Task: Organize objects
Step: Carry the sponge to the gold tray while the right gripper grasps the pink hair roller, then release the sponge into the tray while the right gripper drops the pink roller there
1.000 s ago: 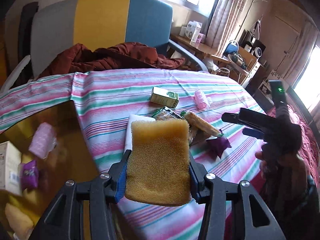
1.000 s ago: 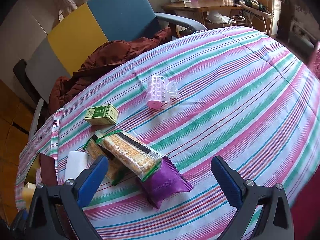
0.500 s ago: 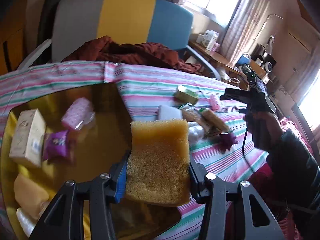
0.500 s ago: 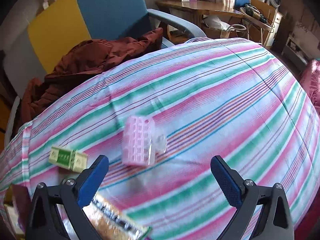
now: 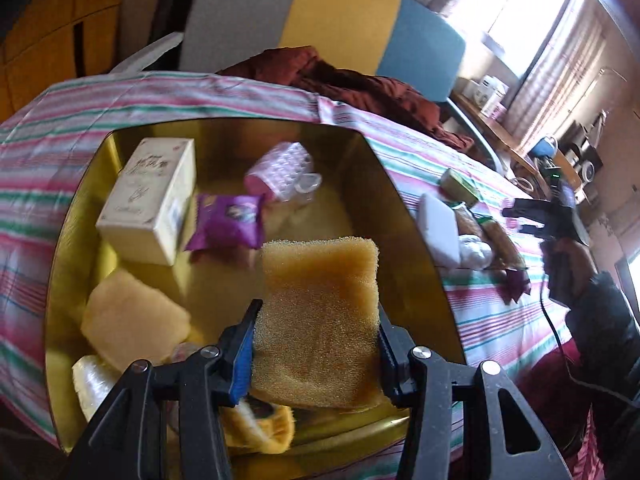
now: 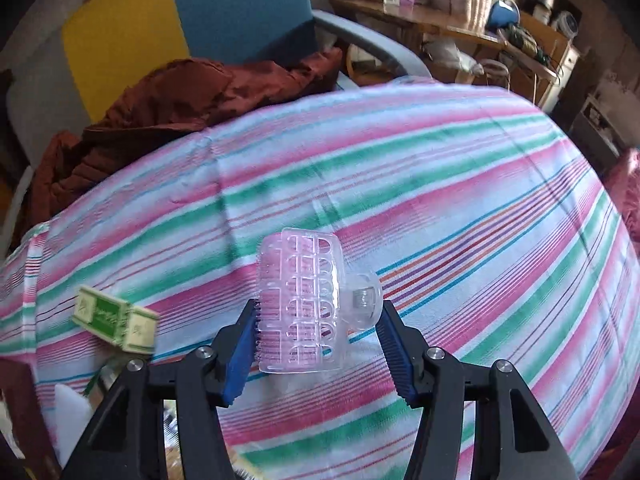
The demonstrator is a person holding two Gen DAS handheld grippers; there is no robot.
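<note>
One broad table covered in a pink, green and white striped cloth (image 6: 460, 184) fills both views, with a chair whose back has grey, yellow and blue panels (image 5: 340, 20) behind it and a rumpled dark red garment (image 5: 360, 84) on its seat. On the cloth sits a large gold metal tray with angled corners (image 5: 384, 184). Inside the tray lie a cream rectangular carton (image 5: 148, 200), a pale yellow sponge (image 5: 132, 320), a purple foil snack packet (image 5: 230, 220) and a pink plastic hair roller with a clear clip (image 5: 280, 168).

The left gripper (image 5: 316, 336) hovers above the near part of the tray with its jaws closed on a tan porous rectangular sponge (image 5: 320, 312), which stands upright between the blue pads (image 5: 243, 360).

Beyond the tray's right edge, a white foam block (image 5: 438, 228), a small green and cream box (image 5: 458, 184) and some wrapped snack bars (image 5: 500, 240) lie close together on the cloth.

The right gripper (image 6: 320, 336) has its jaws narrowed around a second translucent pink hair roller with a clear clip (image 6: 304, 304); the left pad touches the bristles and the right pad meets the clip's rounded tab. Whether the roller is lifted off the cloth cannot be told. The green and cream box appears just to its left.
</note>
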